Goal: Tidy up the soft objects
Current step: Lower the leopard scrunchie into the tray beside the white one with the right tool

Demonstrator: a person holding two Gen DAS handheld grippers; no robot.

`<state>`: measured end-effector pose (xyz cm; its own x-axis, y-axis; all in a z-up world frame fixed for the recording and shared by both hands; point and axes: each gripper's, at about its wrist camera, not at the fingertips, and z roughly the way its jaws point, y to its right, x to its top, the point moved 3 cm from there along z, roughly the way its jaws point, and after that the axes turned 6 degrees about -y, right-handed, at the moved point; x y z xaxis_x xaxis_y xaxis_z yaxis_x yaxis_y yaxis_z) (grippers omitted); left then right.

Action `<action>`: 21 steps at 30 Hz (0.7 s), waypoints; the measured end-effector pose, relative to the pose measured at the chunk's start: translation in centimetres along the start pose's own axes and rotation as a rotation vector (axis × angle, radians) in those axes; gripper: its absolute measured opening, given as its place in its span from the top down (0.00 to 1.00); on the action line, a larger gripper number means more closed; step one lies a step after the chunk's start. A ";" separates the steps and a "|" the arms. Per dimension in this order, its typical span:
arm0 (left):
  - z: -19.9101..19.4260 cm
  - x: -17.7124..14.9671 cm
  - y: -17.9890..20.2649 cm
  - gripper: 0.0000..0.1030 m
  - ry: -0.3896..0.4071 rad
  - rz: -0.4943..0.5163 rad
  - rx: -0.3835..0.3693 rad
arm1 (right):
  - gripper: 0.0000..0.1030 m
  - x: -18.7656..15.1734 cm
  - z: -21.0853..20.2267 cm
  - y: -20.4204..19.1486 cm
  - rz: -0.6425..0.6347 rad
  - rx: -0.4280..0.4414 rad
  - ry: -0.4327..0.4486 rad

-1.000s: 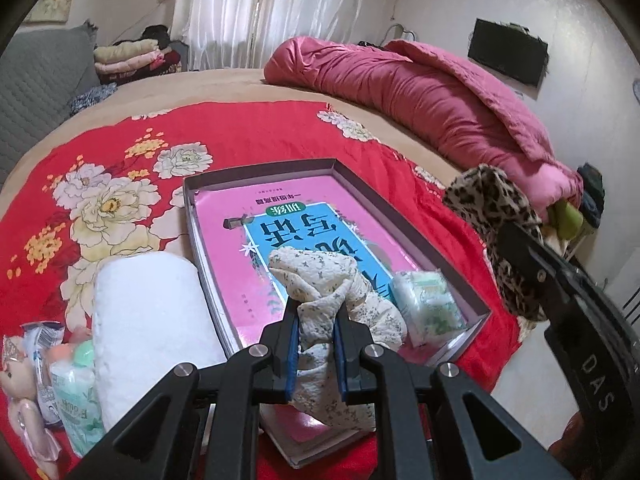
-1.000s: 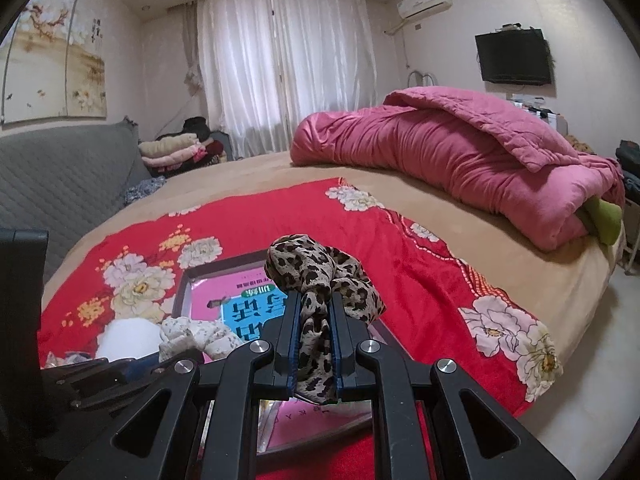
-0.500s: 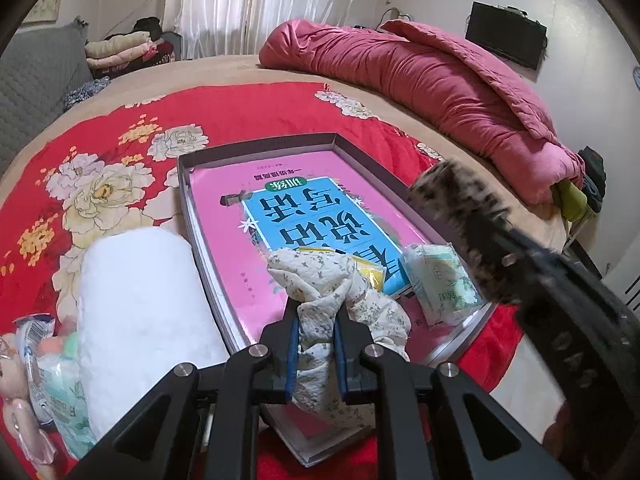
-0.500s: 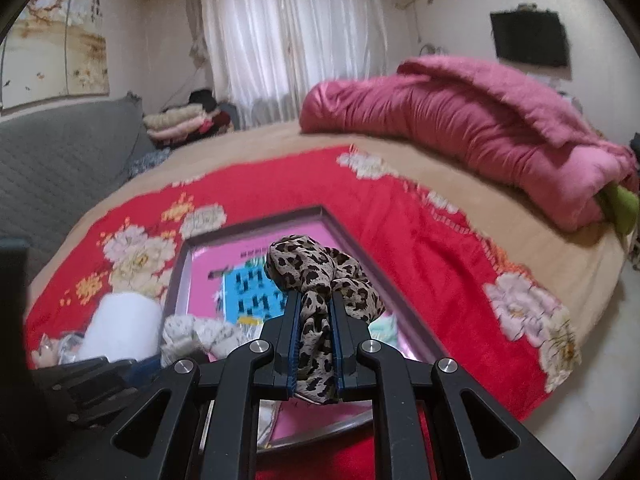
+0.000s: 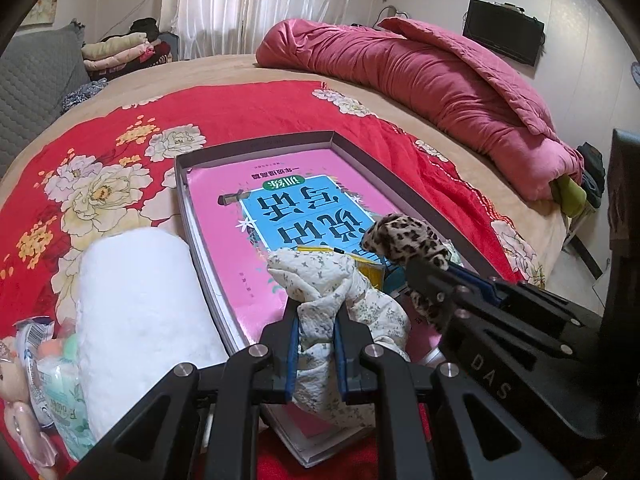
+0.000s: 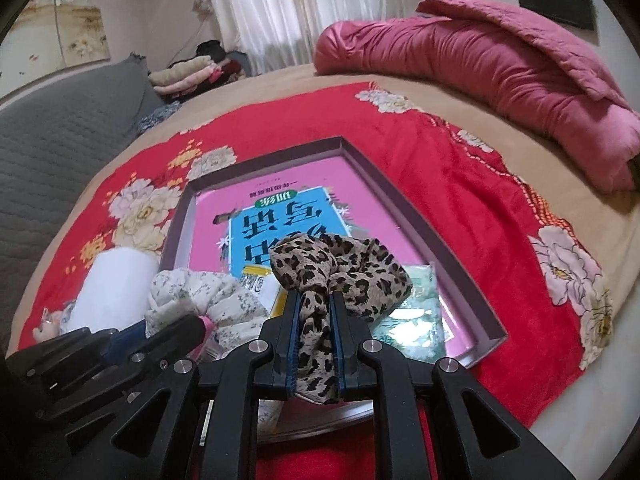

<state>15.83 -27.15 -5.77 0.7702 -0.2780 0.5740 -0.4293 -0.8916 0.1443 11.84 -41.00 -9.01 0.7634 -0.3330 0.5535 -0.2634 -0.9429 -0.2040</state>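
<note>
Two clamped scrunchies — floral point(image 5: 344, 300), leopard point(image 6: 340, 276) — over tray point(image 6: 400, 200).

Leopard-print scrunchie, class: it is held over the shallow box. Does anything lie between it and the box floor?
Yes. The right gripper holds the leopard-print scrunchie above a green tissue packet and a yellow packet lying on the pink book in the box.

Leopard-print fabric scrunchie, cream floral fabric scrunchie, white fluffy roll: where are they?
Leopard-print fabric scrunchie point(image 6: 340, 268): right wrist view, its bunched top.
Cream floral fabric scrunchie point(image 5: 316, 276): left wrist view, upper folds.
White fluffy roll point(image 5: 140, 300): left wrist view, middle.
</note>
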 end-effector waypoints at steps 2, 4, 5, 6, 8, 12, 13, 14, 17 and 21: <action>0.0 0.0 0.0 0.86 0.001 0.000 0.000 | 0.82 -0.1 0.1 0.0 0.003 0.014 -0.006; 0.0 0.0 0.0 0.86 0.000 -0.001 0.002 | 0.77 -0.1 0.2 0.0 0.008 0.032 -0.010; 0.0 0.0 0.0 0.86 0.001 -0.002 0.002 | 0.74 -0.1 0.3 0.1 0.013 0.034 -0.010; 0.0 0.0 0.0 0.86 0.000 -0.005 0.000 | 0.72 -0.1 0.3 0.2 0.017 0.039 -0.012; 0.0 0.1 -0.1 0.86 -0.001 -0.011 -0.006 | 0.68 -0.1 0.2 0.4 0.032 0.051 -0.009; 0.0 0.2 -0.2 0.86 -0.001 -0.010 -0.004 | 0.64 -0.1 -0.2 0.6 0.043 0.062 0.005; 0.0 0.2 -0.2 0.86 -0.001 -0.009 -0.003 | 0.62 -0.1 -0.3 0.7 0.046 0.061 0.012; 0.0 0.1 -0.2 0.86 -0.002 -0.008 -0.002 | 0.59 0.0 -0.5 0.8 0.050 0.057 0.023; 0.1 0.1 -0.2 0.86 -0.004 -0.013 -0.005 | 0.47 0.1 -1.8 1.2 0.069 0.060 0.084; 0.2 0.2 -0.2 0.86 -0.008 -0.018 -0.009 | 0.46 0.2 -2.4 1.7 0.094 0.031 0.113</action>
<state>16.17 -27.16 -5.82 0.7816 -0.2646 0.5648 -0.4192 -0.8934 0.1615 10.11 -42.71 -7.29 0.6644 -0.4200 0.6182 -0.3105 -0.9075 -0.2829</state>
